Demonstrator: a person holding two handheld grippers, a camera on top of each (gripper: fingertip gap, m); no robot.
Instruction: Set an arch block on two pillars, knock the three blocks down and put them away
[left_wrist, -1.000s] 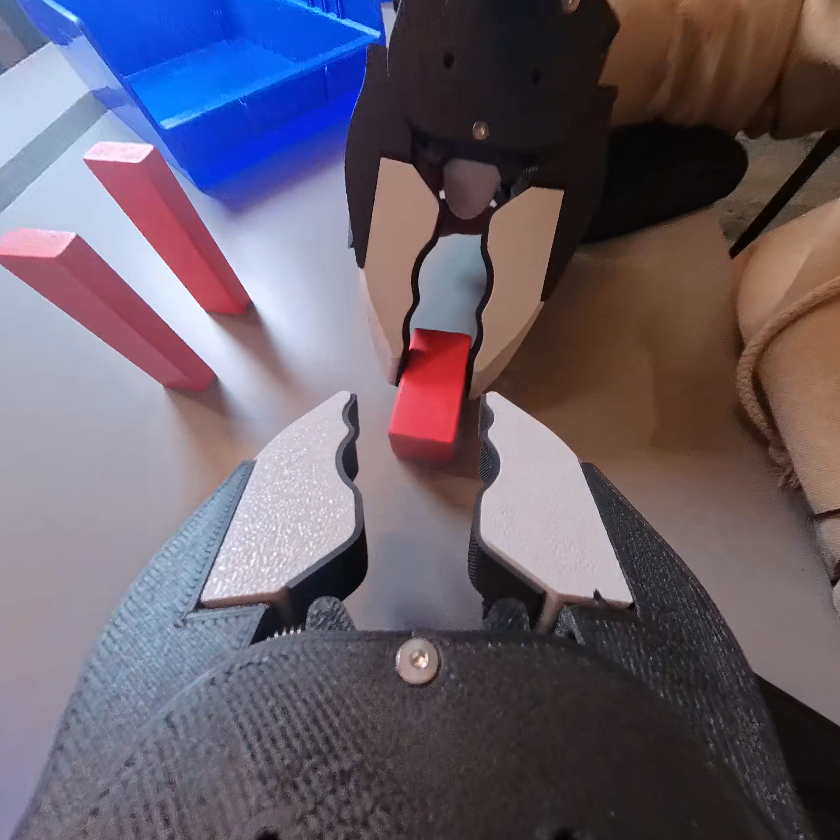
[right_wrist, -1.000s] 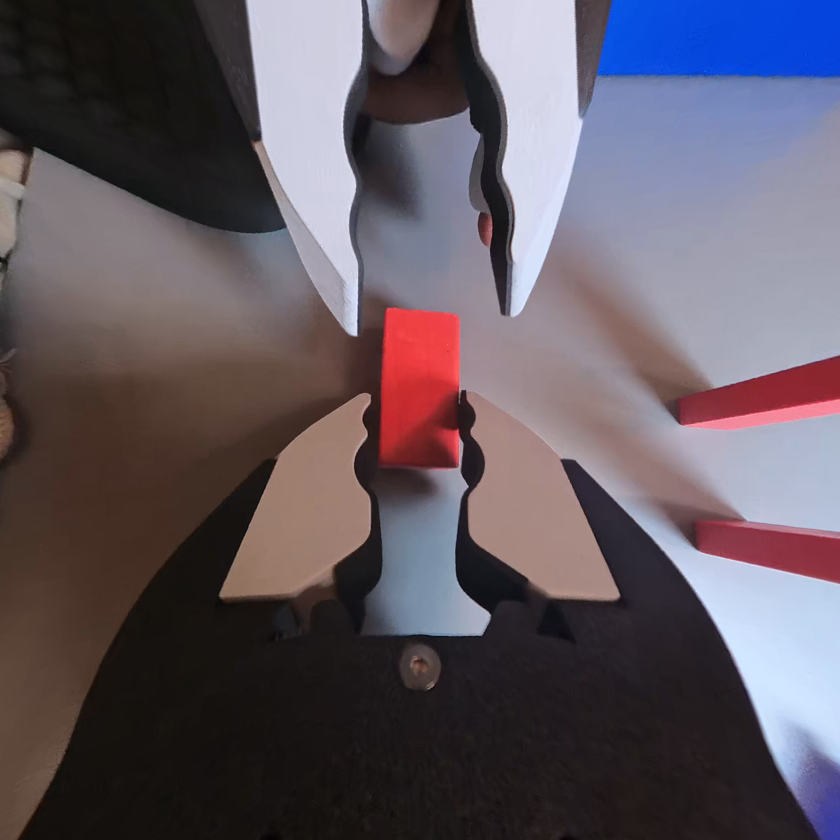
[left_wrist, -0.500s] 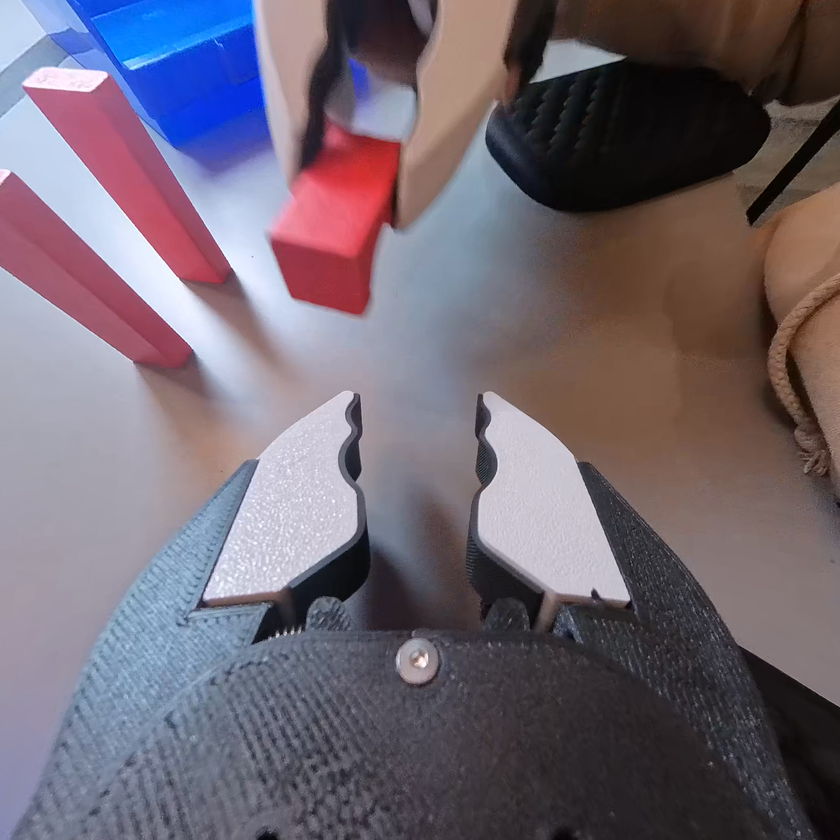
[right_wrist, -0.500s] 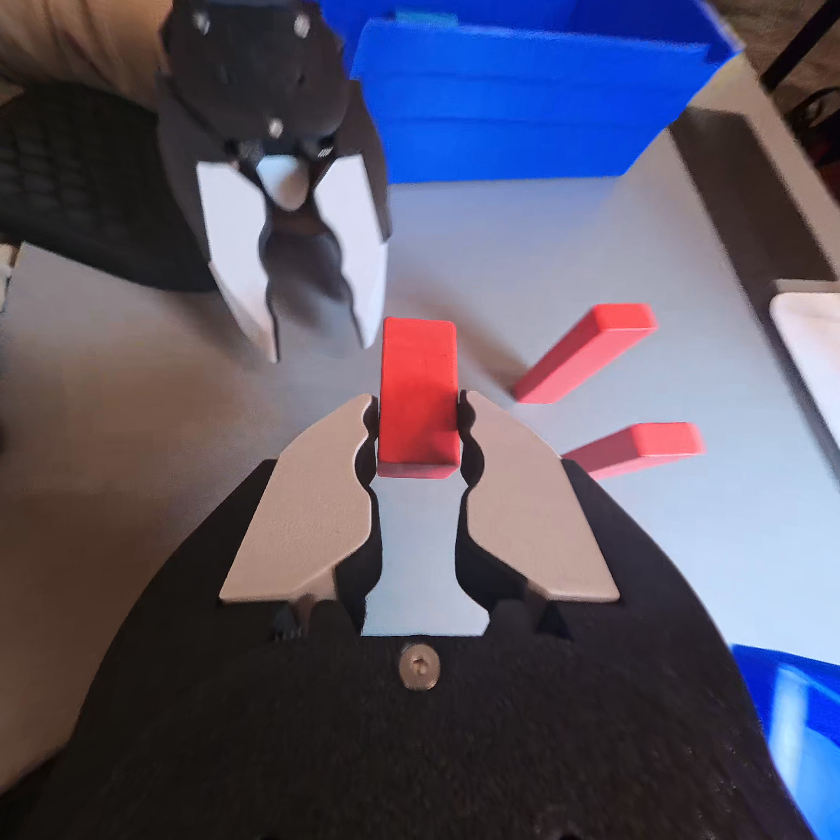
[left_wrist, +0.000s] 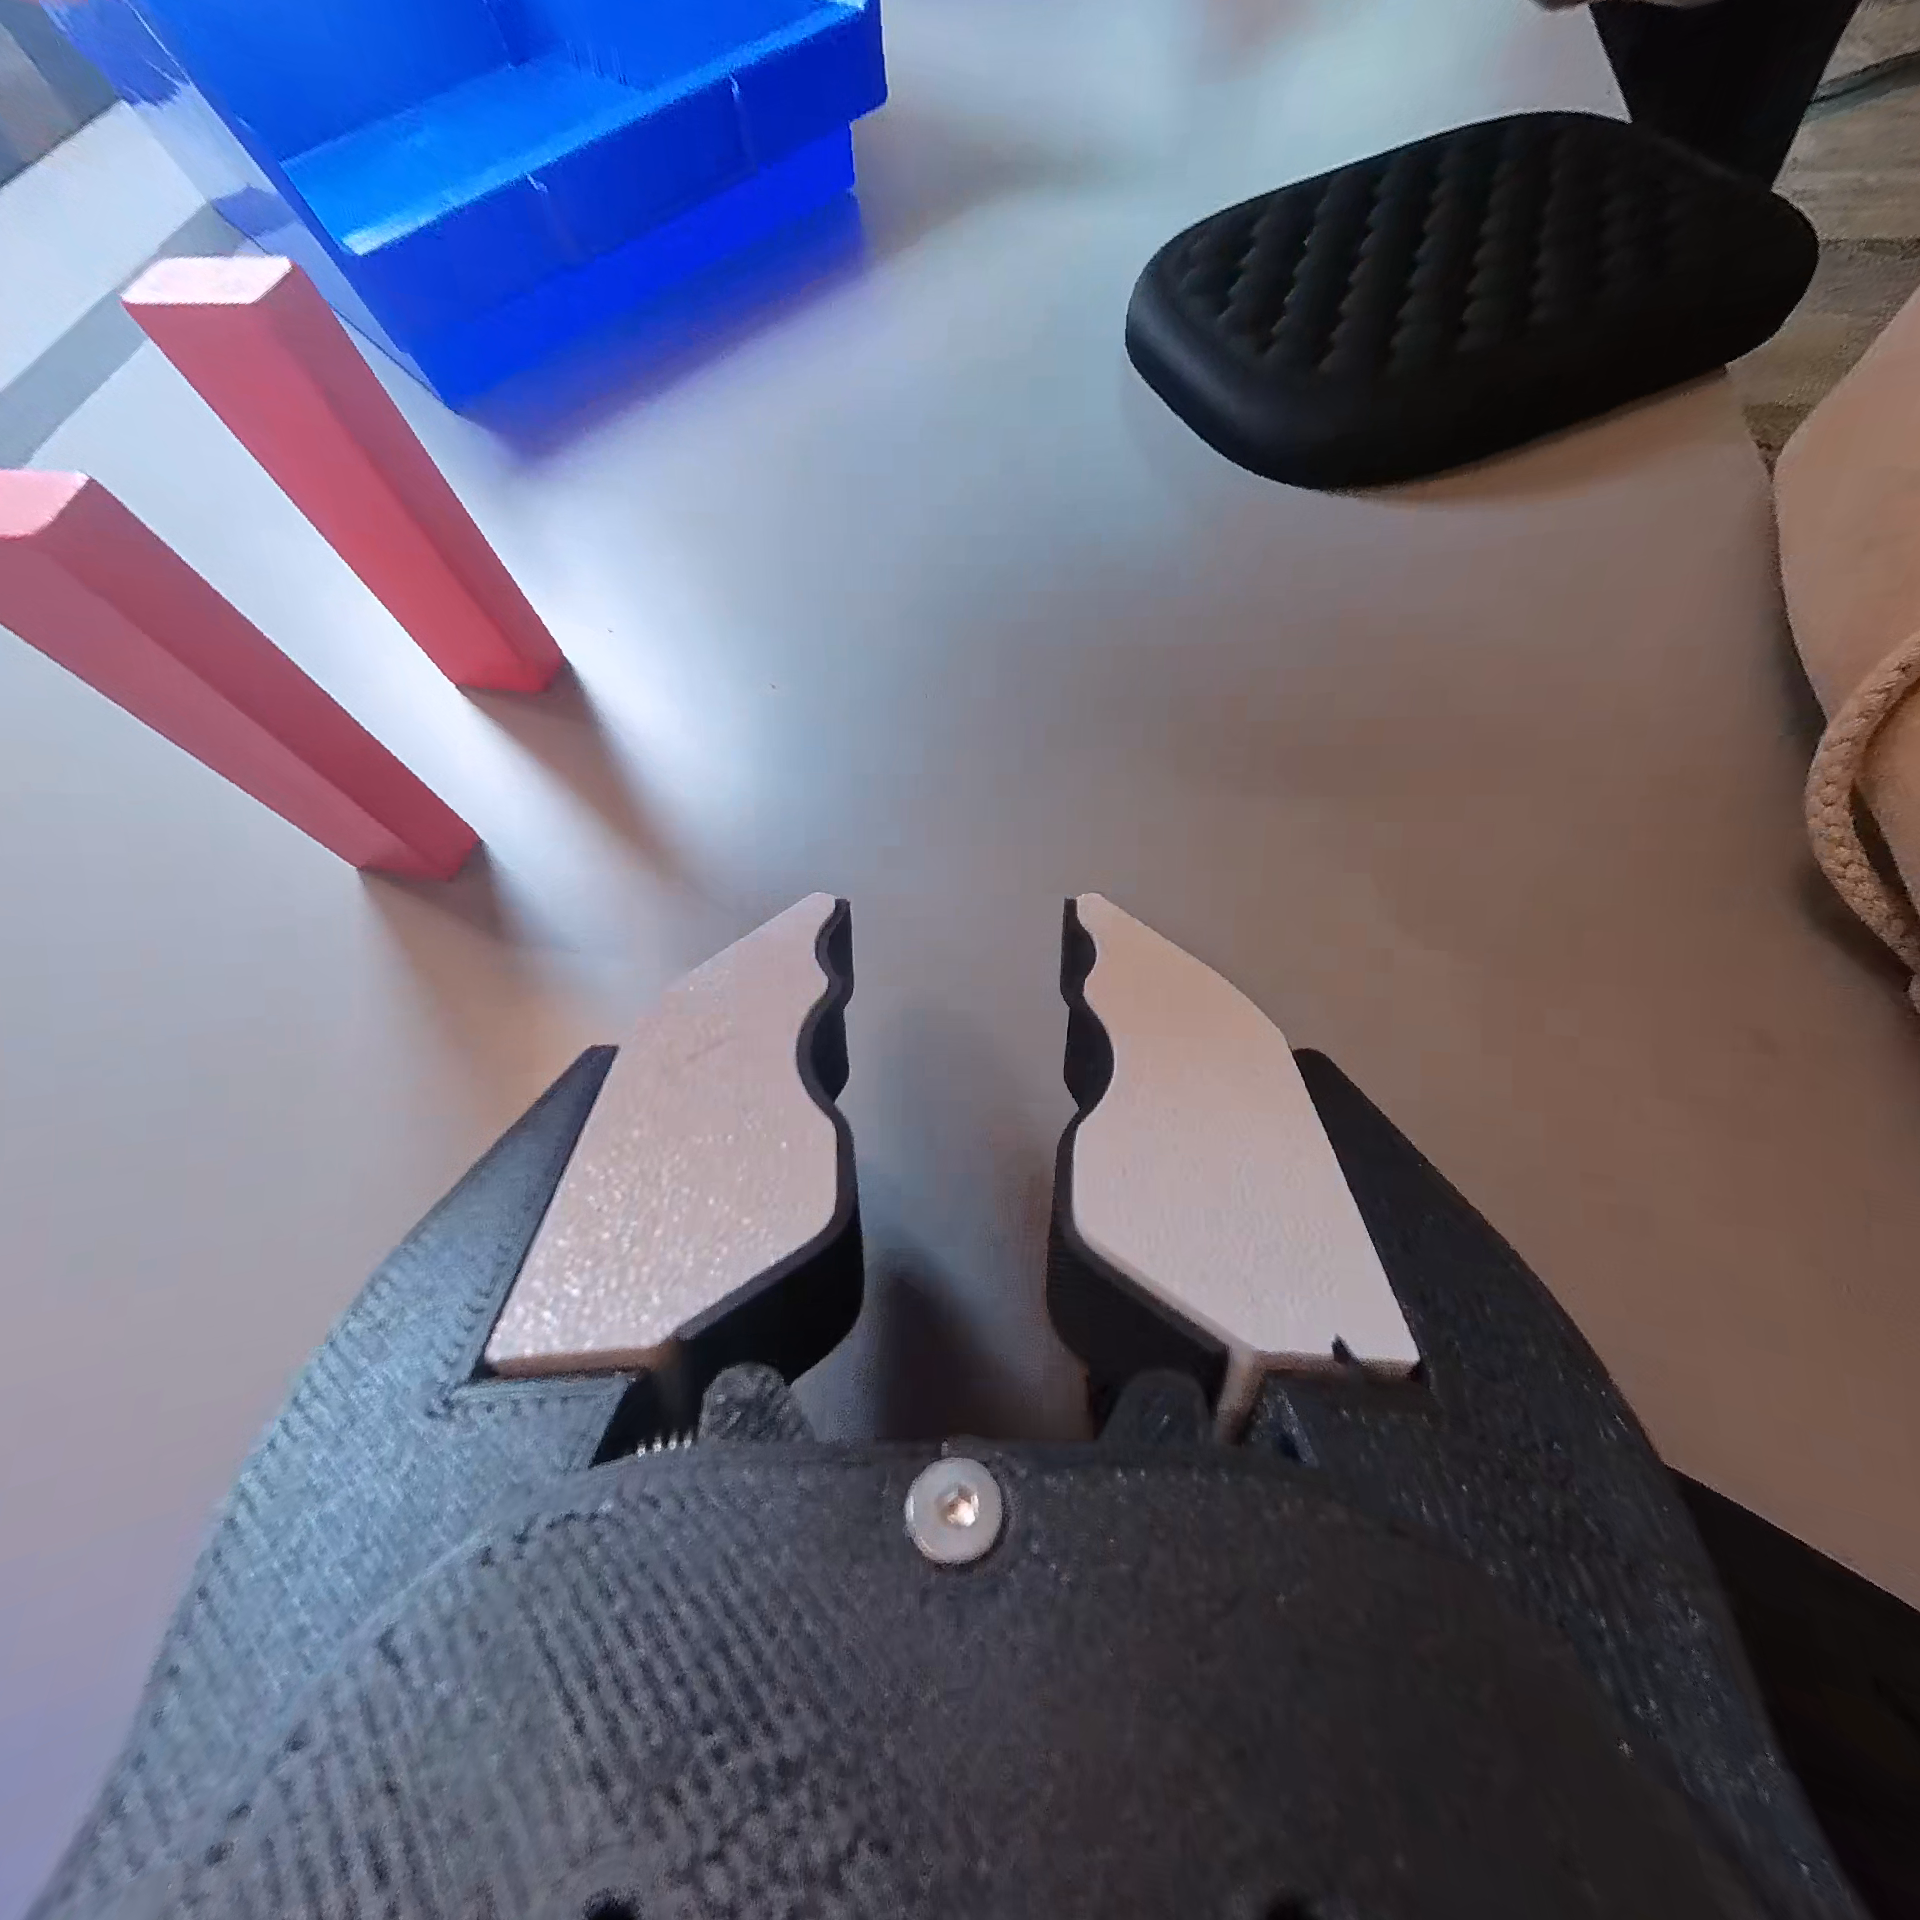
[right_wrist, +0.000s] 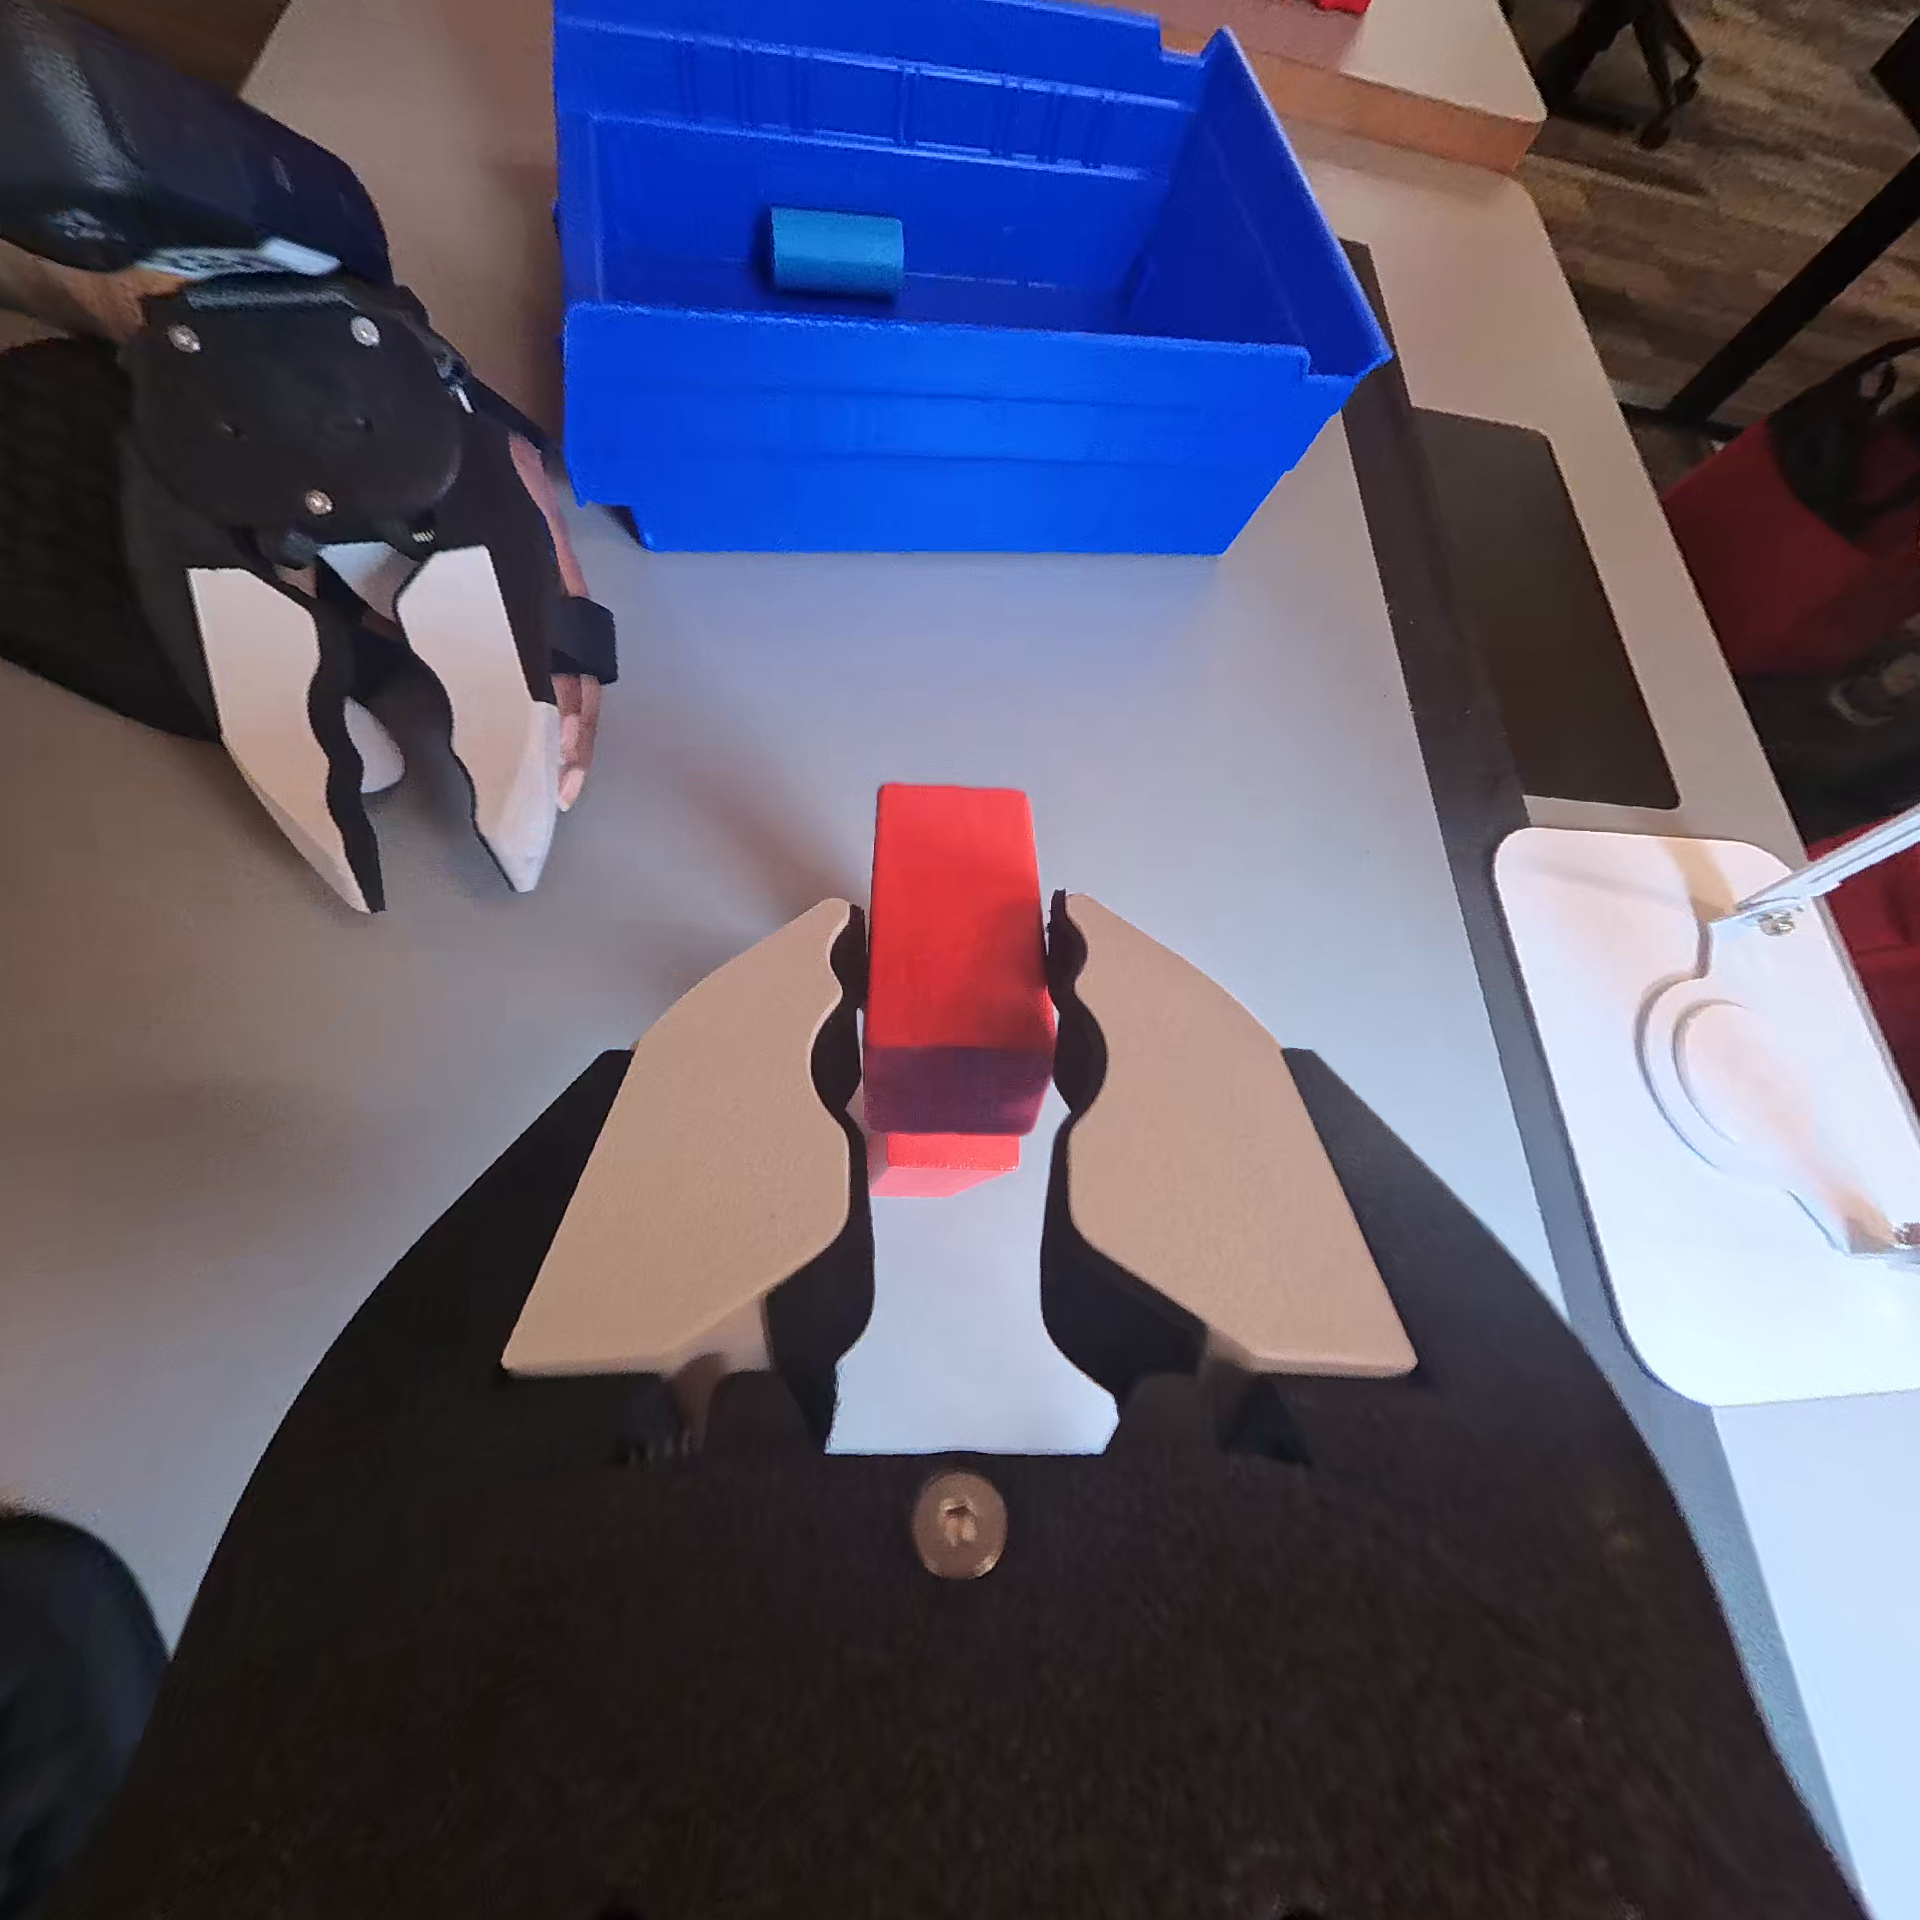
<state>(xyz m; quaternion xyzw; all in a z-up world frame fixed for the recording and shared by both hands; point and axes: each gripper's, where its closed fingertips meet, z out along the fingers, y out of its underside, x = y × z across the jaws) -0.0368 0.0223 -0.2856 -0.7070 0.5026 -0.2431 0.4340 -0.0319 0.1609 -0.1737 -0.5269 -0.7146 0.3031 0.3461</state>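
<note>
Over on the left, two tall red pillars, the nearer pillar (left_wrist: 218, 675) and the farther pillar (left_wrist: 332, 468), stand upright on the smooth grey surface (left_wrist: 935, 675), square in section, matte and blunt-edged, set apart from each other. Just behind them sits the blue bin (left_wrist: 582, 208), glossy moulded plastic with ribbed walls. The left gripper (left_wrist: 956, 914) hangs low over bare surface, its pale speckled fingers (left_wrist: 707, 1143) with wavy black inner edges spread apart and holding nothing; its black body shows a coarse layered print. To its right lies a black oval pad (left_wrist: 1475, 301) with a woven, bumpy skin, and at the far edge a beige sleeve with a braided cord (left_wrist: 1860, 810).

Only the right wrist view shows the red arch block (right_wrist: 954, 935): the right gripper (right_wrist: 956, 914) has its fingers (right_wrist: 717, 1132) pressed on the block's two sides, holding it above one pillar top (right_wrist: 951, 1164), a small red end face just beneath. That view also looks into the bin, where a small blue block (right_wrist: 836, 252) with a rounded edge lies, and takes in a white flat stand base (right_wrist: 1662, 1091) on the right, which the left view misses.
</note>
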